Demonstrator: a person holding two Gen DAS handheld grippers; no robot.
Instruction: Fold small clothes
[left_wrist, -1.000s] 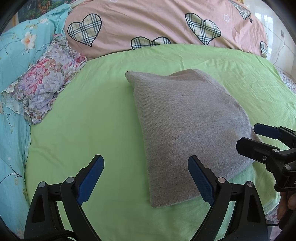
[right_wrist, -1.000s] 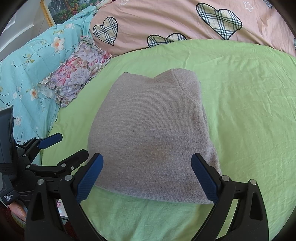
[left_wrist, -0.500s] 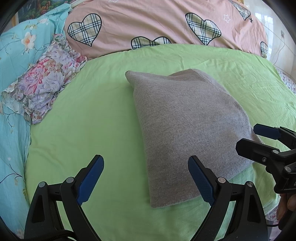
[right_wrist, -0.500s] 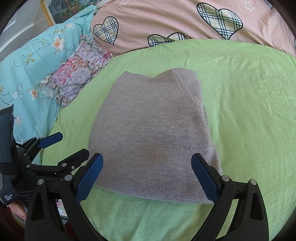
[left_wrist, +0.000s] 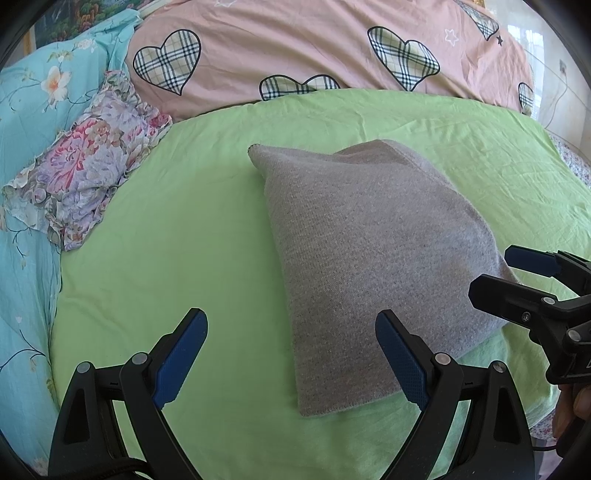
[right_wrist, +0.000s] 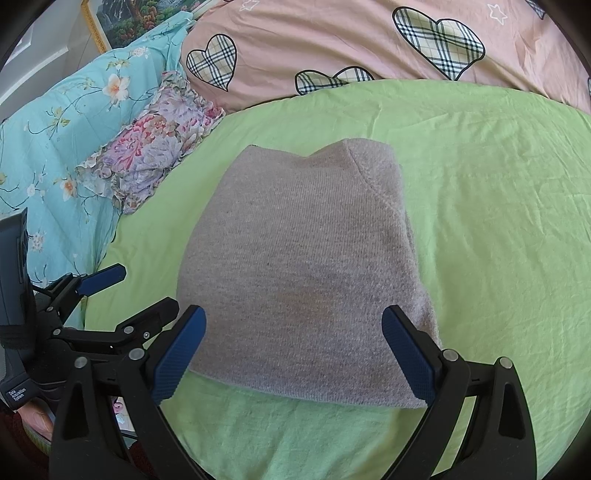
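A grey knit garment lies folded into a compact block on the green sheet; it also shows in the right wrist view. My left gripper is open and empty, held just short of the garment's near left corner. My right gripper is open and empty over the garment's near edge. The right gripper shows at the right edge of the left wrist view. The left gripper shows at the left of the right wrist view.
A folded floral cloth lies at the sheet's left edge, also in the right wrist view. A pink quilt with plaid hearts is piled behind. A turquoise floral cover runs along the left.
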